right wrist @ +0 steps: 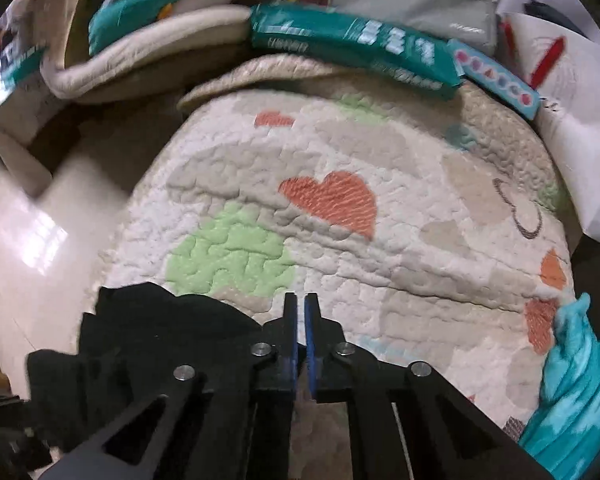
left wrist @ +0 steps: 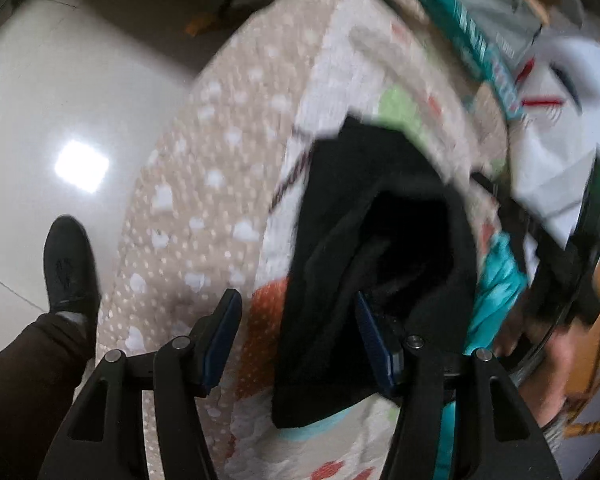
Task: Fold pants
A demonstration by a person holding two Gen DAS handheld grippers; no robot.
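Folding black fabric pants [left wrist: 340, 240] on quilted heart-print blanket [right wrist: 340, 200]: left tongs [left wrist: 300, 336] spread wide, empty; right tongs [right wrist: 300, 320] closed, apparently nothing between. Grip hem w/ both, align edges.

Left gripper [left wrist: 298, 338], right gripper [right wrist: 300, 332]: black frames, blue pads, silver pivot screws.

The right gripper [right wrist: 300, 300] hangs over a quilt [right wrist: 380, 248] patterned with hearts and a green patch, its jaws nearly together with only a thin slit between them and nothing visibly between the tips. Black pants [right wrist: 148, 332] lie bunched at the quilt's near left edge, just beside the left finger. A teal cloth [right wrist: 576, 380] sits at the right edge. A teal package [right wrist: 352, 46] lies along the far edge.
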